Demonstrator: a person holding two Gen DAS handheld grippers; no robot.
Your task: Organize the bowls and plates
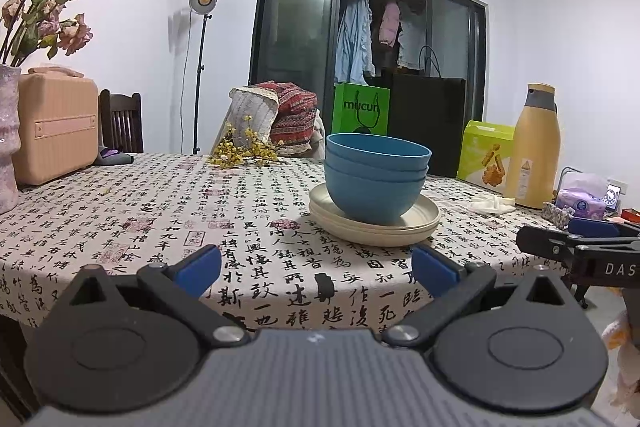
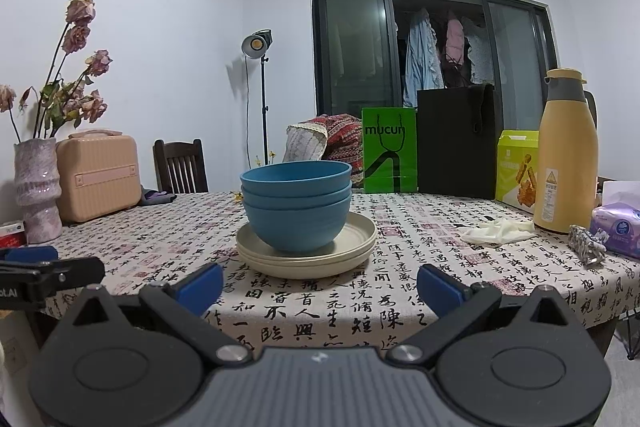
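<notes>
Three blue bowls [image 1: 376,175] [image 2: 297,205] are nested together and stand on a stack of cream plates [image 1: 420,227] [image 2: 360,251] on the table with the calligraphy cloth [image 1: 160,227] [image 2: 440,267]. My left gripper [image 1: 316,269] is open and empty, held just off the near table edge, short of the stack. My right gripper [image 2: 320,287] is also open and empty, near the table edge in front of the stack. Each gripper shows at the edge of the other's view, the right one [image 1: 576,243] and the left one [image 2: 44,271].
On the table: a vase of dried roses [image 2: 36,187], a pink case [image 2: 96,175], a green bag [image 2: 389,151], a black bag [image 2: 456,143], a snack box [image 2: 516,167], a yellow thermos [image 2: 568,155], a tissue pack [image 2: 618,231], a white cloth [image 2: 496,231]. A chair [image 2: 180,167] stands behind.
</notes>
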